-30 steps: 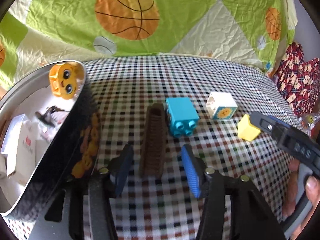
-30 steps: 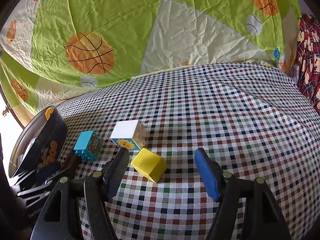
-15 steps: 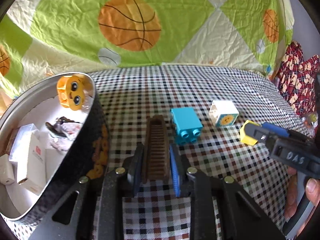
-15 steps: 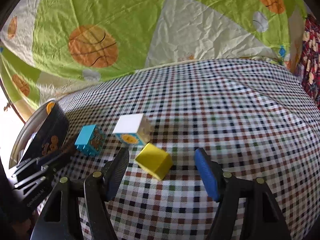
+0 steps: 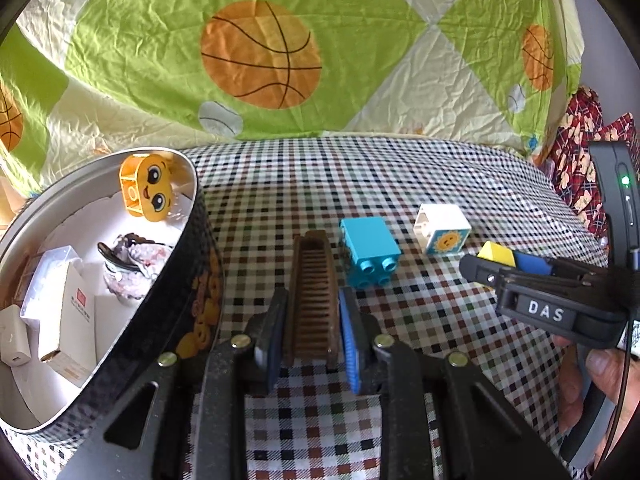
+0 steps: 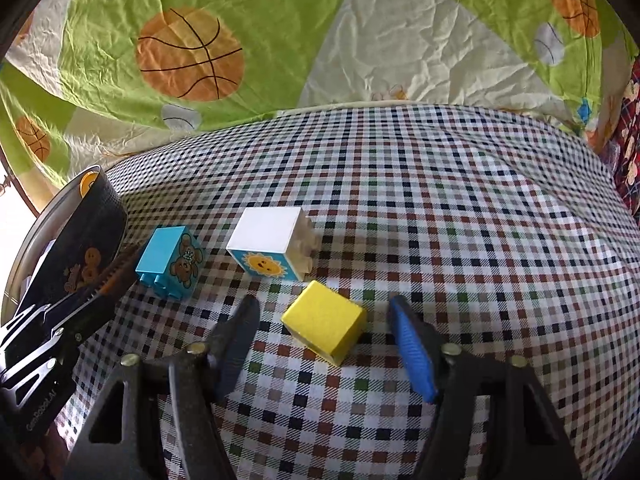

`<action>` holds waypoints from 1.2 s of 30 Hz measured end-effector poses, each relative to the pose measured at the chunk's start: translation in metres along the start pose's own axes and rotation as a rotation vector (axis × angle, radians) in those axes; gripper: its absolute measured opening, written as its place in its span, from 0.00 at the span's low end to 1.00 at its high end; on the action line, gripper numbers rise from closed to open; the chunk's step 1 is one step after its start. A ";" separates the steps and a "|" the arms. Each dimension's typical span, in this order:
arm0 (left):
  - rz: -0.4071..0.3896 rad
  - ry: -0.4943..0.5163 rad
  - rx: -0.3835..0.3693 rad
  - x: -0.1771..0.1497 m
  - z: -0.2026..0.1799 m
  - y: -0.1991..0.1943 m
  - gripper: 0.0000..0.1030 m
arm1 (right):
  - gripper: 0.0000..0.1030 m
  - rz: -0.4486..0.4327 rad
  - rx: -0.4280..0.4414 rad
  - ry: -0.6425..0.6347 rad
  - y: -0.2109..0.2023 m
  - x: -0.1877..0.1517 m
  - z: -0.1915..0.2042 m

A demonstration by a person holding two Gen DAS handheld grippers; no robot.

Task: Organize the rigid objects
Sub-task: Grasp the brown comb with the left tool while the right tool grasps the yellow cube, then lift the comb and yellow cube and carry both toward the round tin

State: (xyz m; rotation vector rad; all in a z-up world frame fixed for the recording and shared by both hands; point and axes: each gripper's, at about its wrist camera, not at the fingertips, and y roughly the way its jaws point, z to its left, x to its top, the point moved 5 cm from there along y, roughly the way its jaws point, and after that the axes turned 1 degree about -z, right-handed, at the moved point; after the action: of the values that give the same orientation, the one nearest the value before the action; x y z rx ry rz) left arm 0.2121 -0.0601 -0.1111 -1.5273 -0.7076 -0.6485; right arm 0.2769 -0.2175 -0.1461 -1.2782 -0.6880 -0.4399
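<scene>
Listing leftward first: round tin (image 5: 192, 280) left of the left gripper (image 5: 312, 328), pads clamped on brown comb (image 5: 314, 300); blue block (image 5: 370, 248) and white block (image 5: 442, 228) beyond-right; yellow block (image 6: 324, 322) untouched between the closing right gripper (image 6: 324, 344) pads.

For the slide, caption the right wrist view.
Right gripper closing around a yellow block on checked cloth, jaws not yet touching.

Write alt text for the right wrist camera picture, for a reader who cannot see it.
A yellow block lies between the open jaws of the right gripper, which have just been closing, on a checked cloth. Behind it sit a white sun block and a blue bear block; a dark tin stands at the left.
</scene>
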 end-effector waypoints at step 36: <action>-0.200 -0.002 0.047 0.000 0.006 -0.045 0.22 | 0.40 -0.259 0.031 -0.100 -0.054 0.007 0.019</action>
State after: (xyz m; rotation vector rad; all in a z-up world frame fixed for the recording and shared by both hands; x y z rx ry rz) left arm 0.1780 -0.0519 -0.0823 -1.4249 -0.8791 -0.7746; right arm 0.2425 -0.2123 -0.0996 -1.1927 -0.9475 -0.5765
